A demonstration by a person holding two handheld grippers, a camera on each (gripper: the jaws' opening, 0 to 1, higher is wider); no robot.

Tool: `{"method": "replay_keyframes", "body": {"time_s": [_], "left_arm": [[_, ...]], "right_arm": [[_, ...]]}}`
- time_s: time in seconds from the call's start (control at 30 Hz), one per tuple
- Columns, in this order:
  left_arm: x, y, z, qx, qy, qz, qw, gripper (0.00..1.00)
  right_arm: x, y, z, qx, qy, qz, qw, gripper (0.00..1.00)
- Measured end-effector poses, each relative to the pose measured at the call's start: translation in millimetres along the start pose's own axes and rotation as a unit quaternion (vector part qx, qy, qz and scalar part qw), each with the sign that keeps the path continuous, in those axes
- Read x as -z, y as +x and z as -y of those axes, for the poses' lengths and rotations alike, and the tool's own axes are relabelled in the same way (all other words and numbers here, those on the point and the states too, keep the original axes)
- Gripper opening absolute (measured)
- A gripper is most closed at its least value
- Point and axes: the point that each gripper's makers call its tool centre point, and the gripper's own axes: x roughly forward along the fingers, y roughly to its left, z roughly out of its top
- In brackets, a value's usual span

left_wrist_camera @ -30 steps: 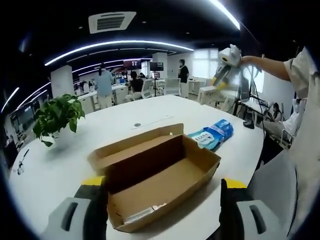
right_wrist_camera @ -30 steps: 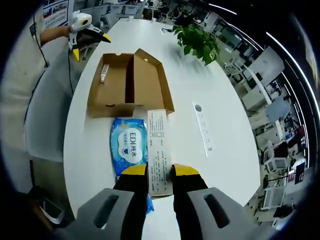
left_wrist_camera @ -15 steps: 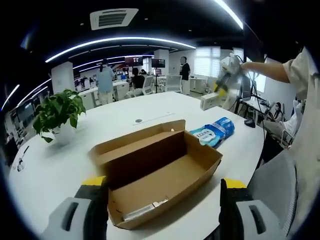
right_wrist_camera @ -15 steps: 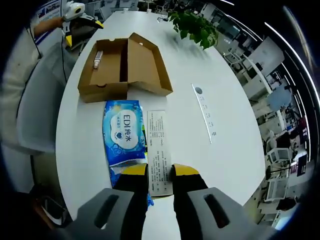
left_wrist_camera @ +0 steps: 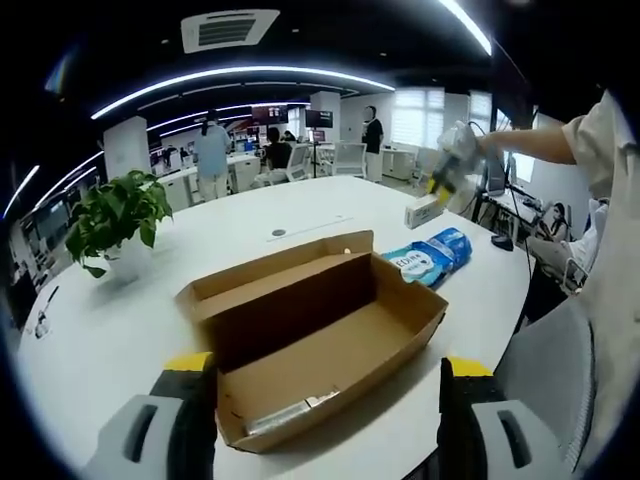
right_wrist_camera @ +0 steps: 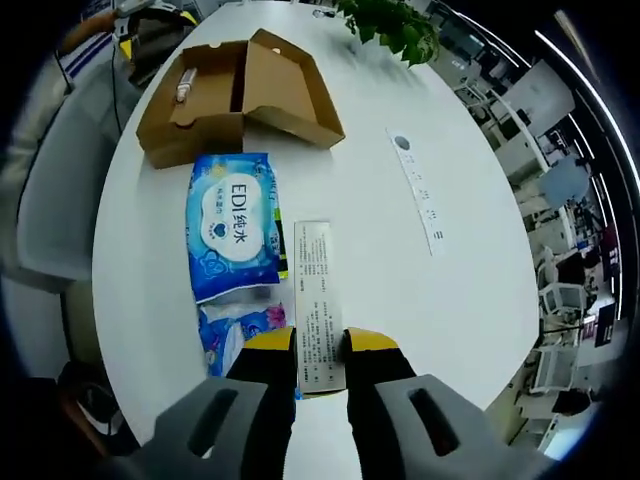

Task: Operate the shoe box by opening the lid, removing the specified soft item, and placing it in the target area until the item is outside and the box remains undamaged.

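The brown cardboard shoe box [left_wrist_camera: 315, 345] lies open on the white table [left_wrist_camera: 110, 330], lid folded back, with a small tube [left_wrist_camera: 285, 412] in its near corner. My left gripper [left_wrist_camera: 318, 400] stands open just in front of the box. My right gripper [right_wrist_camera: 320, 350] is shut on a long white printed carton [right_wrist_camera: 318, 300], held above the table. Beside it lie a blue wipes pack [right_wrist_camera: 231, 235] and a second blue pack [right_wrist_camera: 235, 335] nearer to me. The box [right_wrist_camera: 225, 95] sits farther off. In the left gripper view the right gripper [left_wrist_camera: 450, 165] hangs over the wipes pack [left_wrist_camera: 432, 255].
A potted green plant [left_wrist_camera: 110, 225] stands on the table's left. A long white strip [right_wrist_camera: 420, 190] lies along the table. A person's sleeve and arm [left_wrist_camera: 590, 150] show at the right. A grey chair [right_wrist_camera: 55, 200] sits by the table edge. People and desks fill the office behind.
My right gripper has come lower and nearer the table with the white carton; the box looks farther off and a second blue pack has come into view. The left gripper is unchanged.
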Motion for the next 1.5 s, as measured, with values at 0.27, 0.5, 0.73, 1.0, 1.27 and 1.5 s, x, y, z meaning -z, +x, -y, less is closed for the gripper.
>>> {"method": "replay_keyframes", "body": {"time_s": [0.27, 0.5, 0.73, 1.0, 1.27, 1.5], "left_arm": [[4.1, -2, 0.4, -0.003, -0.003, -0.009, 1.0, 0.94], [5.1, -6, -1.6, -0.009, -0.005, -0.01, 0.9999, 0.93], [9.8, -10, -4.1, -0.016, -0.01, -0.013, 0.9997, 0.93], [11.1, -14, -5.9, -0.02, -0.011, -0.014, 0.9996, 0.93], [13.5, -18, -9.0, -0.027, -0.016, -0.013, 0.9994, 0.92], [14.4, -17, -5.6, -0.025, -0.013, -0.015, 0.9995, 0.92]], "right_arm": [[19.3, 28, -11, -0.021, -0.004, -0.023, 0.9995, 0.16], [44.1, 44, -15, -0.027, -0.037, -0.065, 0.9968, 0.16], [61.1, 50, -13, -0.029, -0.058, -0.094, 0.9935, 0.16], [73.4, 54, -5, -0.022, -0.056, -0.11, 0.9921, 0.16], [77.9, 55, -6, -0.024, -0.06, -0.118, 0.9909, 0.16], [74.7, 56, -5, -0.019, -0.063, -0.117, 0.991, 0.16]]}}
